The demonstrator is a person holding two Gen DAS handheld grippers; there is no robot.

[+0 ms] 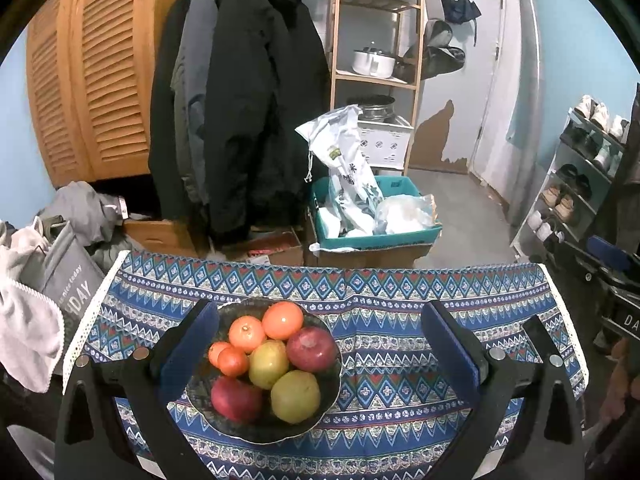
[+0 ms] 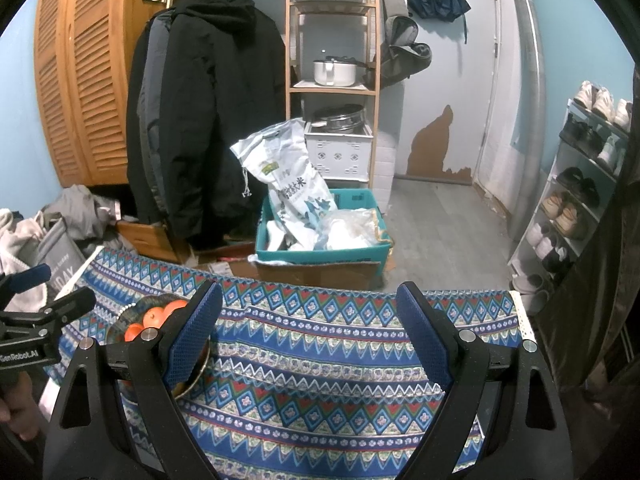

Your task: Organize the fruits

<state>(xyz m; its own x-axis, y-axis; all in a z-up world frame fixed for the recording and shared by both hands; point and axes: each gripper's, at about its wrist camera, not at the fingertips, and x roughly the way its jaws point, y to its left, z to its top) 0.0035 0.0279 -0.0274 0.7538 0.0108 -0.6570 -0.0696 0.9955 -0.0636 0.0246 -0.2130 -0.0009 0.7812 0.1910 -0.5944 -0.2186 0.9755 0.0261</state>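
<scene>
A dark patterned bowl (image 1: pixel 328 392) sits on the blue patterned tablecloth (image 1: pixel 400 360), holding several fruits: oranges (image 1: pixel 282 320), red apples (image 1: pixel 312 349) and yellow-green apples (image 1: pixel 295 396). My left gripper (image 1: pixel 320 340) hovers open over the table, its left finger beside the bowl's left rim and the fruit between the fingers. My right gripper (image 2: pixel 312 328) is open above bare cloth to the right of the bowl (image 2: pixel 128 316); its left finger hides most of the bowl, with only some oranges (image 2: pixel 154 316) showing. The left gripper's body (image 2: pixel 36 328) shows at the far left of the right wrist view.
Beyond the table's far edge stand a teal crate (image 1: pixel 376 236) with bags on a cardboard box, hanging dark coats (image 1: pixel 240 120), a wooden shelf (image 1: pixel 376 76) with pots, and a shoe rack (image 1: pixel 576 184) on the right. Laundry and a grey bag (image 1: pixel 68 276) lie left.
</scene>
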